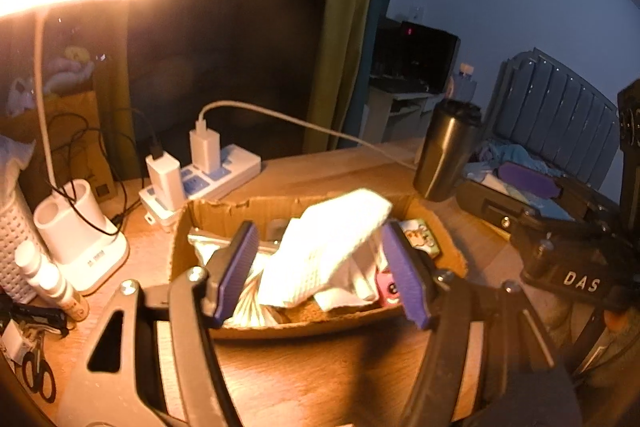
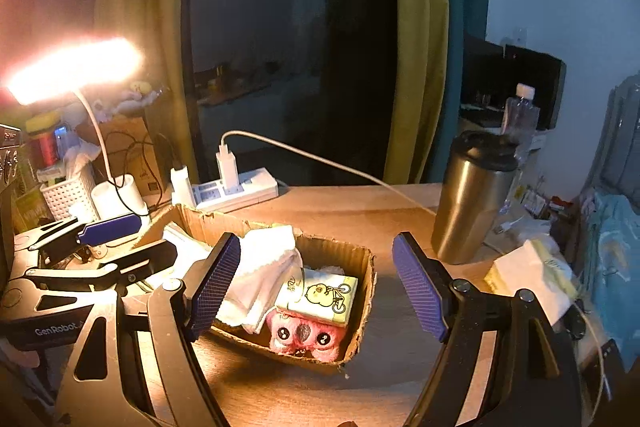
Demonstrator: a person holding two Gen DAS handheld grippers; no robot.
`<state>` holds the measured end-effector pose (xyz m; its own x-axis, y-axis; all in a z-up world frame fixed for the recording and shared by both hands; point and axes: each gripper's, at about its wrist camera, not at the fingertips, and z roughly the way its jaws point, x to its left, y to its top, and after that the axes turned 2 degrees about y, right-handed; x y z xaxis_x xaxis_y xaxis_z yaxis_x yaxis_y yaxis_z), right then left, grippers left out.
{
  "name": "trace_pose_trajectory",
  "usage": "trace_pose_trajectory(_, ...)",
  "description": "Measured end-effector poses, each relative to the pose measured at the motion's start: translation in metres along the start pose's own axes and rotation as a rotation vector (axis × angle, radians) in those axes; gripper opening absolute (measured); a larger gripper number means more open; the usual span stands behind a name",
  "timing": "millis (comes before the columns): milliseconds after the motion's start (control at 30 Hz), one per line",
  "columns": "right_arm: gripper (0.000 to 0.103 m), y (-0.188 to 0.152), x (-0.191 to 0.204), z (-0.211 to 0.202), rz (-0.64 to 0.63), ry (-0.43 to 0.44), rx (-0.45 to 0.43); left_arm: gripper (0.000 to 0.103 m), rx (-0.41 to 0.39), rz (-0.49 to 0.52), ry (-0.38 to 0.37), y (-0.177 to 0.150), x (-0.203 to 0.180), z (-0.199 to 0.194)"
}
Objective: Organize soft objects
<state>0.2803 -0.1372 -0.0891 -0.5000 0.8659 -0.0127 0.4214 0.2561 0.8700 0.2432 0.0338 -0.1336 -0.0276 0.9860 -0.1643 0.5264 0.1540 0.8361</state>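
My left gripper point(image 1: 320, 267), released, straddles the white waffle-weave cloth point(image 1: 328, 247) in the torn cardboard box point(image 1: 436, 227); next I tuck it flat.

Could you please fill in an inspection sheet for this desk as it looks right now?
Surface: wooden desk, warmly lit by a desk lamp.
Job's things: white cloth, tissue pack and pink plush lie in the cardboard box.
Clutter: steel tumbler, water bottle, white basket, scissors, paper stack.
Grippers: left gripper is open with its fingers either side of the cloth; right gripper is open above the box.
Cables: power strip with two chargers; white cable crosses the desk.
Surroundings: yellow curtain, dark window, bed headboard.
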Motion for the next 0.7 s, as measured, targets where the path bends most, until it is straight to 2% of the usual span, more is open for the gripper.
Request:
trace_pose_trajectory(200,0.081,0.005,0.003,-0.025,-0.007,-0.012,-0.034,0.073,-0.062,0.001,-0.002,0.007,-0.004,-0.029)
trace_pose_trajectory(700,0.081,0.016,0.018,-0.087,-0.030,-0.031,-0.124,0.075,-0.188,0.025,0.012,0.017,-0.016,-0.099)
